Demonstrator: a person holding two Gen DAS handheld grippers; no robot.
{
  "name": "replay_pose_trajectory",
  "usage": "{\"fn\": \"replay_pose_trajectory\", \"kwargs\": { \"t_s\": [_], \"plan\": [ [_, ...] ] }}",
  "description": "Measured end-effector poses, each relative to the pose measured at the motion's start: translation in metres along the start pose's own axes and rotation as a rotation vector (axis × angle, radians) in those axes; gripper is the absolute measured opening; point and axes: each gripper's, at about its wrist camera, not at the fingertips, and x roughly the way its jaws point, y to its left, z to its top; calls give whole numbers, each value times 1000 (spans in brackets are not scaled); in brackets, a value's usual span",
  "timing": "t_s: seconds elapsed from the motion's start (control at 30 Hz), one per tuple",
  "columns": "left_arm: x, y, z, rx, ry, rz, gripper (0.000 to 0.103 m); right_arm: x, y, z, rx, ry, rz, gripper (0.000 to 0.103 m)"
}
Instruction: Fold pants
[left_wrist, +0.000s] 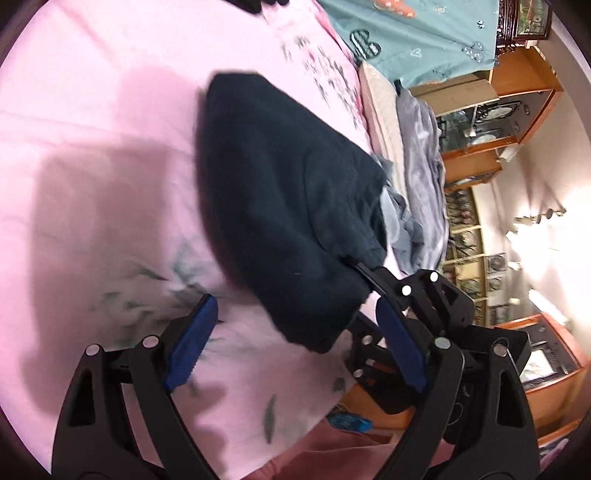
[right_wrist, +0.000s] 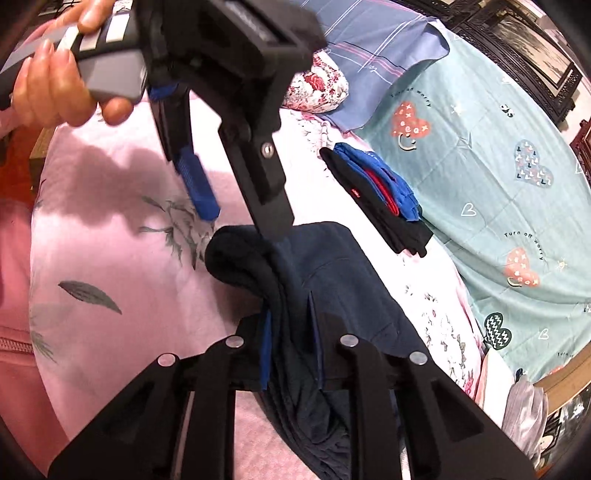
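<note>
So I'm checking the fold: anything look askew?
Yes. The pants hang bunched from the right gripper, one thick end rolled over and uneven. The left gripper is open beside them, holding nothing.

pink bed sheet (left_wrist: 92, 155), wooden cabinets (left_wrist: 517, 107) (glass-fronted), bright lamp (left_wrist: 546, 221).

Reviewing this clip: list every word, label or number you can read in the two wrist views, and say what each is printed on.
"Turn off worry": printed by the hearts on the teal sheet.
Cursive writing on the blue striped pillow: unreadable.
Small red tag on the folded black garment: too small.
Raised lettering on the left gripper body: blurred.
Left wrist view: nothing legible.
</note>
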Motion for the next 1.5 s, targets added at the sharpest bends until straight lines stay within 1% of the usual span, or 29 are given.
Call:
{"fn": "replay_pose_trajectory", "kwargs": {
  "t_s": [0.07, 0.17, 0.27, 0.33, 0.37, 0.43, 0.47, 0.5, 0.53, 0.57, 0.6, 0.67, 0.7, 0.73, 0.77, 0.8, 0.83, 0.87, 0.97, 1.03, 1.1, 1.13, 1.17, 1.2, 1.23, 1.3, 1.33, 1.4, 1.5],
  "plan": [
    [10, -3, 3, -5, 13, -26, 89, 1, 0, 1, 3, -4, 0, 18],
    [22, -4, 5, -20, 8, -47, 89, 0, -3, 0, 13, -10, -4, 18],
    [28, -8, 9, 5, -1, -69, 87, -4, -1, -2, 19, -10, -7, 18],
    [31, -9, 11, 23, -4, -60, 85, -5, -2, -3, 28, -4, -11, 18],
    [31, -10, 12, 33, -9, -48, 81, -6, -3, -4, 36, -2, -9, 18],
    [32, -11, 12, 65, -13, -21, 78, -13, -5, -7, 55, 21, 22, 23],
    [32, -12, 11, 83, -16, -20, 78, -18, -8, -8, 77, 33, 45, 27],
    [33, -13, 11, 94, -18, -20, 77, -27, -16, -13, 129, 35, 78, 34],
    [33, -14, 11, 106, -20, -17, 77, -34, -25, -17, 183, 34, 98, 36],
    [34, -15, 11, 118, -23, -11, 77, -40, -40, -23, 266, 35, 115, 43],
    [34, -15, 11, 128, -28, -5, 77, -46, -58, -30, 360, 33, 121, 46],
    [34, -16, 10, 141, -35, 7, 77, -55, -108, -57, 625, 26, 94, 51],
    [34, -17, 10, 143, -37, 10, 77, -57, -125, -71, 732, 26, 81, 52],
    [33, -16, 10, 139, -41, 9, 75, -56, -149, -92, 889, 34, 82, 52],
    [31, -15, 10, 130, -46, 1, 73, -51, -166, -111, 1015, 47, 112, 57],
    [28, -12, 10, 121, -49, -15, 73, -46, -175, -126, 1109, 60, 141, 60],
    [25, -10, 11, 108, -50, -36, 73, -36, -185, -145, 1218, 93, 177, 61],
    [23, -8, 11, 99, -52, -48, 73, -24, -189, -159, 1291, 133, 222, 61],
    [21, -6, 13, 77, -52, -77, 73, 10, -188, -187, 1431, 213, 390, 61],
    [22, -4, 14, 64, -48, -82, 72, 25, -181, -195, 1481, 226, 472, 61],
    [21, 2, 15, 40, -49, -82, 57, 37, -180, -199, 1533, 219, 563, 61],
    [19, 5, 16, 32, -53, -78, 41, 43, -180, -202, 1564, 212, 613, 61],
    [18, 8, 16, 21, -56, -81, 37, 47, -181, -202, 1576, 199, 649, 61],
    [17, 12, 16, 7, -56, -98, 35, 48, -181, -199, 1557, 185, 672, 61],
    [16, 14, 16, 0, -57, -103, 31, 48, -183, -196, 1538, 187, 674, 61],
    [16, 13, 14, 8, -64, -88, 27, 47, -184, -192, 1529, 185, 678, 59],
    [15, 12, 13, 18, -69, -83, 25, 42, -181, -193, 1534, 178, 688, 56],
    [11, 3, 13, 61, -89, -68, 24, 39, -180, -197, 1543, 162, 688, 42],
    [-5, -11, 18, 139, -139, -38, 23, 32, -182, -197, 1557, 123, 682, 33]
  ]
}}
